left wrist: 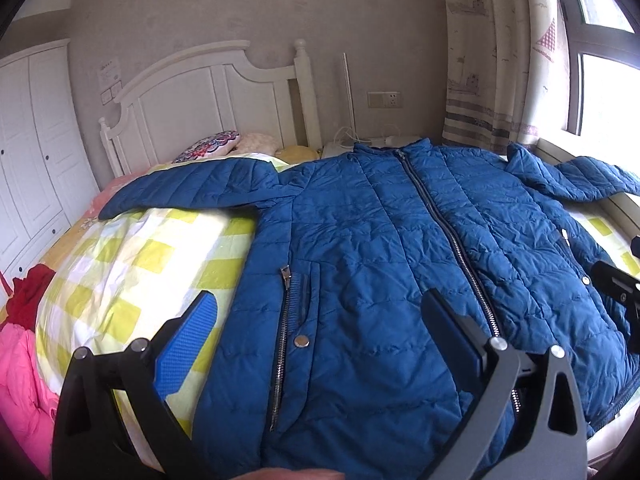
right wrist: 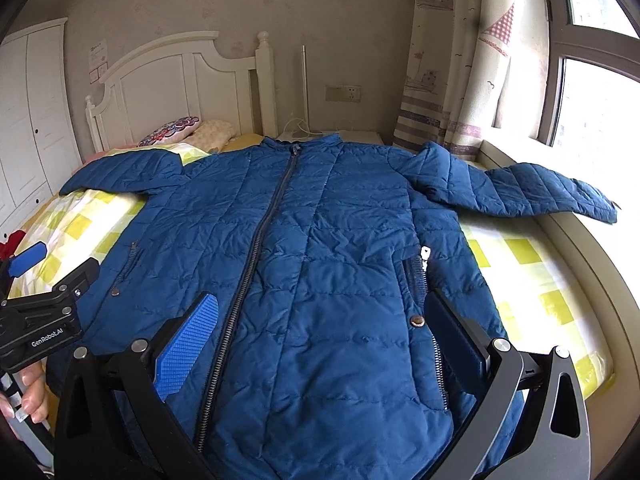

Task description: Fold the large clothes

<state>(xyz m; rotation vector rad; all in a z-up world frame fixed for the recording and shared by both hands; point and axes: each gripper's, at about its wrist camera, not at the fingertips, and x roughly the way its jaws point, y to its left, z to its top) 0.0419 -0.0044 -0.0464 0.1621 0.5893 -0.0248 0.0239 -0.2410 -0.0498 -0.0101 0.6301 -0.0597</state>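
Observation:
A blue quilted jacket (left wrist: pixel 380 240) (right wrist: pixel 320 240) lies flat and zipped, front up, on the bed, with both sleeves spread sideways. Its left sleeve (left wrist: pixel 184 188) rests on the checked quilt; its right sleeve (right wrist: pixel 532 192) reaches the window ledge. My left gripper (left wrist: pixel 320 312) hangs open over the jacket's lower left part, near the pocket zip. My right gripper (right wrist: pixel 324 312) hangs open over the lower middle, holding nothing. The left gripper (right wrist: pixel 52 280) also shows at the left edge of the right wrist view, held by a hand (right wrist: pixel 28 396).
The bed carries a yellow-and-white checked quilt (left wrist: pixel 132 264) and pillows (left wrist: pixel 212 146) by the white headboard (left wrist: pixel 208 96). Pink and red clothes (left wrist: pixel 20 360) lie at the bed's left side. A white wardrobe (left wrist: pixel 32 152) stands left; curtain (right wrist: pixel 448 80) and window ledge (right wrist: pixel 580 248) are right.

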